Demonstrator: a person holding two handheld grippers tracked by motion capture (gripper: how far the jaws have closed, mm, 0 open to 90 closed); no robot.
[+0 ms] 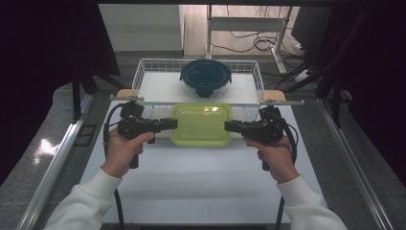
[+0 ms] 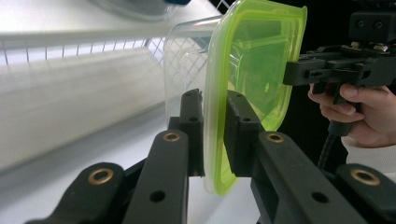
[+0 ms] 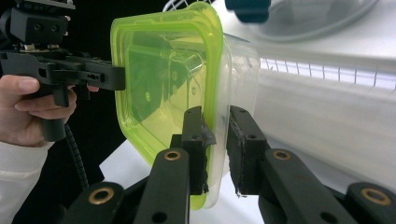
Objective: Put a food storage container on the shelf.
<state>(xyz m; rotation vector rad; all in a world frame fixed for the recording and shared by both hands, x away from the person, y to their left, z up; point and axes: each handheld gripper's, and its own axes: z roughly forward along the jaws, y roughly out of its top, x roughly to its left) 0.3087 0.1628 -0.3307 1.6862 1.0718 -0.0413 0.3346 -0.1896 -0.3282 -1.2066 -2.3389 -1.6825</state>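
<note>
1. The green-lidded container point(image 1: 201, 124) sits just below centre in the high view, in front of the wire basket point(image 1: 140, 73), whose near rail lies at its 12 o'clock. Whether it is clear of the white surface point(image 1: 201, 187) I cannot tell from above; in the gripper views its base seems lifted.
2. The left tongs point(image 1: 175, 123) come in at the container's 9 o'clock, closed on the rim of its short side. In the left gripper view point(image 2: 214, 133) the green lid edge is pinched between the pads, one jaw on the lid side, one on the clear tub wall.
3. The right tongs point(image 1: 227, 126) mirror this at 3 o'clock, shut on the opposite rim; in the right gripper view point(image 3: 215, 149) the pads press the lid edge and the clear wall.
4. Handling, as I judge it: the tub looks empty, thin clear plastic with a flexible lid, so light but springy. The smooth rim could slip or the lid could pop if squeezed unevenly.
5. The best hold is the one shown: both short ends at mid-rim, where lid and tub lip stack and are stiffest. Keep both hands level so it doesn't twist.
6. A round container with a dark blue lid point(image 1: 206, 78) rests in the basket at 12 o'clock, well apart.
</note>
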